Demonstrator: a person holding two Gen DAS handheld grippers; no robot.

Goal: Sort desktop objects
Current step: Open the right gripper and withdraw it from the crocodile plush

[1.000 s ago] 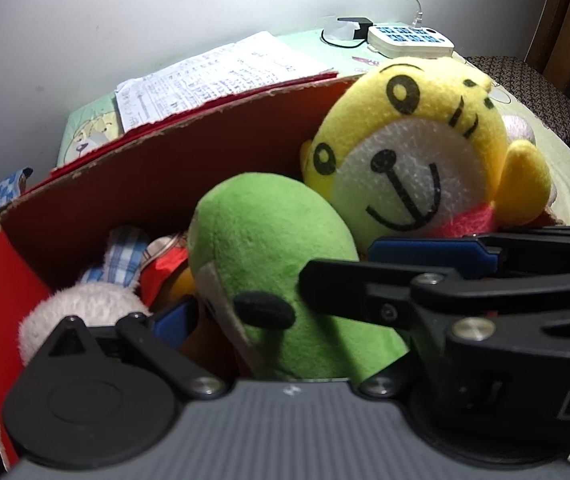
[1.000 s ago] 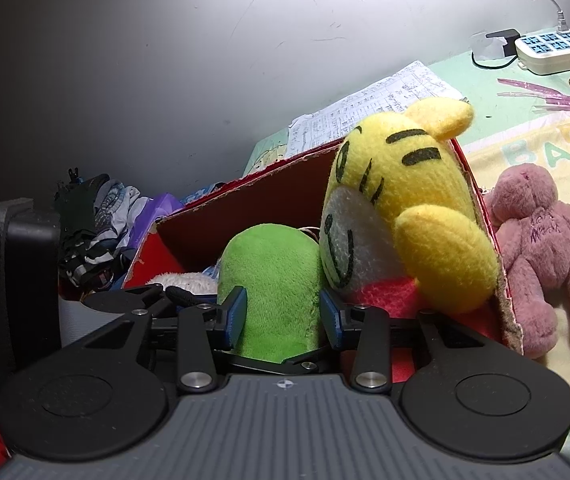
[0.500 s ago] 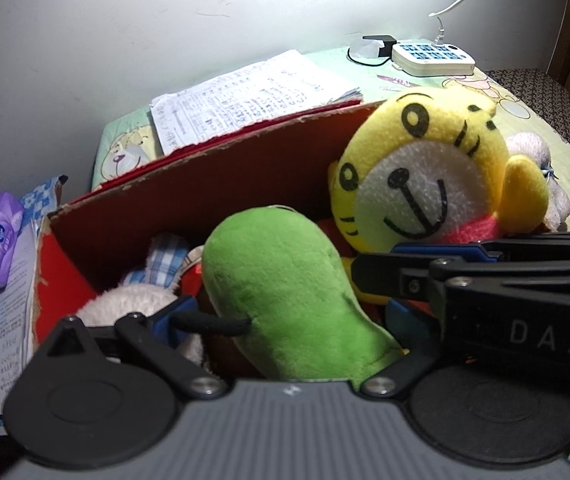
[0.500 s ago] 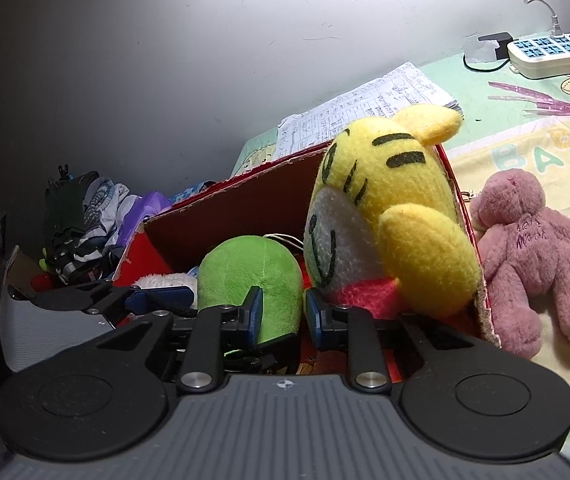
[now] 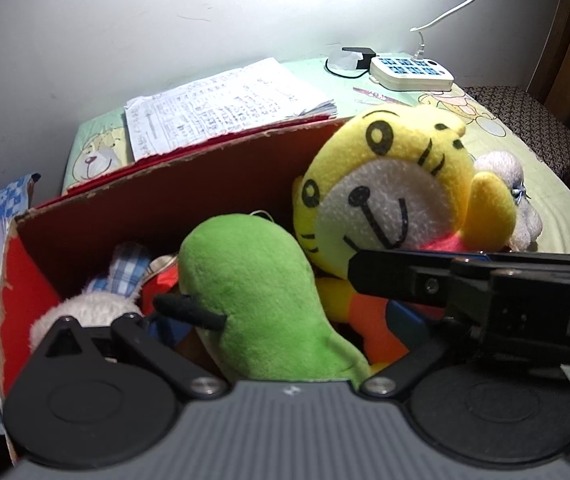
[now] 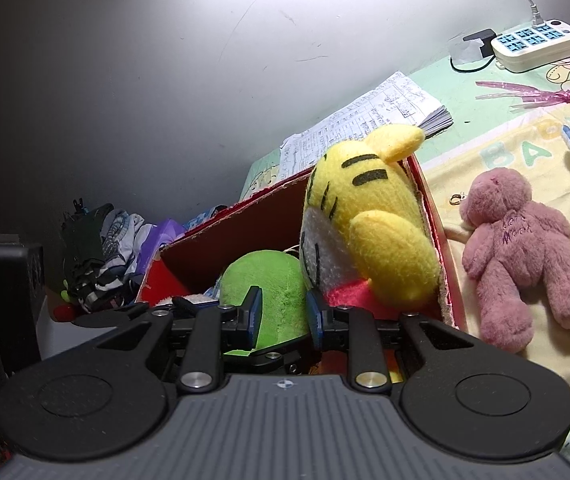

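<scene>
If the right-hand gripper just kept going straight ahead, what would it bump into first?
Most likely the green plush toy in the red box: it sits right between the right gripper fingers. The yellow tiger plush stands just right of that line.

The red box is viewed from close above its near edge by the left wrist camera, facing the wall. The same box is seen from its right end by the right wrist camera. The yellow plush and green plush are shared by both views.

green plush, yellow tiger plush upright in red box
</scene>
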